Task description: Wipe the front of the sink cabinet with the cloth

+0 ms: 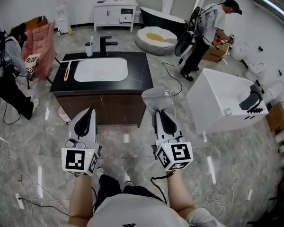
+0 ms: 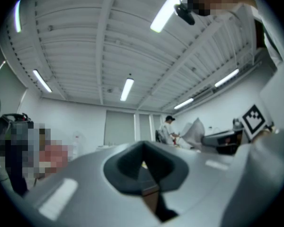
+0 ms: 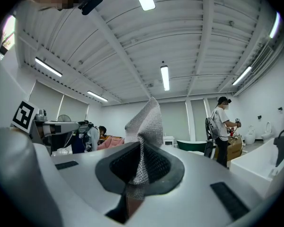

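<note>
The sink cabinet [image 1: 104, 109] has a dark wooden front, a black top and a white basin [image 1: 101, 70]. It stands just ahead of both grippers in the head view. My right gripper [image 1: 160, 113] is shut on a grey mesh cloth [image 1: 156, 98], which sticks up from its jaws near the cabinet's right corner. In the right gripper view the cloth [image 3: 146, 122] rises out of the right gripper [image 3: 140, 161] against the ceiling. The left gripper [image 1: 89, 112] is held in front of the cabinet's left half. The left gripper [image 2: 143, 162] is shut on nothing and tilted up towards the ceiling.
A black faucet [image 1: 105, 44] and a cup [image 1: 88, 48] stand on the countertop. A white tub [image 1: 225, 98] sits to the right of the cabinet. One person [image 1: 9, 65] stands at the left and another person [image 1: 208, 32] at the back right. Cables [image 1: 19, 178] trail over the floor.
</note>
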### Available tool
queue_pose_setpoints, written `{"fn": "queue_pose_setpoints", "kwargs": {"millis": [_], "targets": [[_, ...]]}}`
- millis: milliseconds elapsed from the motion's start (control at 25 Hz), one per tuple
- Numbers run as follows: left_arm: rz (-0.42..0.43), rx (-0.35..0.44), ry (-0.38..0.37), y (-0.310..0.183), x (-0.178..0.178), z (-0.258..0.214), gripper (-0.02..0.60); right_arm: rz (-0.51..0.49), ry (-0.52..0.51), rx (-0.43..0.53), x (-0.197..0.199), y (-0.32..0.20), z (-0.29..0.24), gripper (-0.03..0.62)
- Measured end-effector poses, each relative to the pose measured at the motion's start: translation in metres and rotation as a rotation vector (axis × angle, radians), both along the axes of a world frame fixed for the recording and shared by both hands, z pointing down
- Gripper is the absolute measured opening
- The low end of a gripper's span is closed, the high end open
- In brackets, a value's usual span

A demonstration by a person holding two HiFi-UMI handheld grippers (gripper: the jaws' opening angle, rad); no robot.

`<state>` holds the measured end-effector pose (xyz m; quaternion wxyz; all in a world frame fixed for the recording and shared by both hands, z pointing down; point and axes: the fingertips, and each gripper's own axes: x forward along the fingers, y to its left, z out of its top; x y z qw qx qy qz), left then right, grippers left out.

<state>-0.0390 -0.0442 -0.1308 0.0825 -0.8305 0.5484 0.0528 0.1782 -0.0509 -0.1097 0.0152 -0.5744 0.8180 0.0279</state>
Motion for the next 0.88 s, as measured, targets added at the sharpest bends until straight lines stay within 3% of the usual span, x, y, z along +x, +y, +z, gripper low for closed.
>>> {"fn": "queue_pose_setpoints", "kwargs": {"millis": [880], "targets": [[-0.034,0.019,0.036,0.026,0.016,-0.011,0.003,-0.057,0.01,0.028,0.002,0.022,-0.008,0.018]]}}
